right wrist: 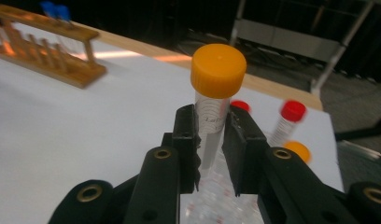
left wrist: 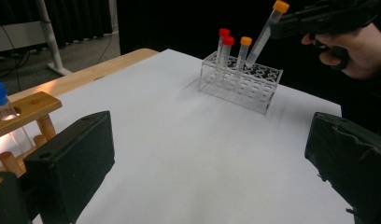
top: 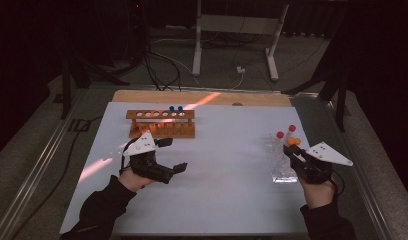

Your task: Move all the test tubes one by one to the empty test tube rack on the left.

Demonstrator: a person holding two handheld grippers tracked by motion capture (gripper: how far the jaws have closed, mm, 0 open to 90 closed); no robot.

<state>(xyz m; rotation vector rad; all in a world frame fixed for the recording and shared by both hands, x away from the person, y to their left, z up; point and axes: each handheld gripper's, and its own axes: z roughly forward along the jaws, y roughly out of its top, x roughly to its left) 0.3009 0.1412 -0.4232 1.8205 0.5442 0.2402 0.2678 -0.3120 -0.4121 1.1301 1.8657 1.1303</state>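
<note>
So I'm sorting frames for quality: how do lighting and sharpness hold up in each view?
High view: dim, dark surroundings, an orange light streak across the wooden rack. Left gripper view: clear rack sharp, warm glare on the wooden rack, near jaws soft. Right gripper view: orange-capped tube held in the right gripper is sharp; the red-capped tube behind is blurred.

the room is dark, its far side nearly black. a grey floor (top: 37, 130) runs around the table, crossed by black cables (top: 157, 67). beyond stands a white metal frame (top: 234, 30) on two legs. a warm orange streak of light (top: 202, 101) falls across the wooden table edge (top: 157, 95), perhaps from a lamp.
</note>
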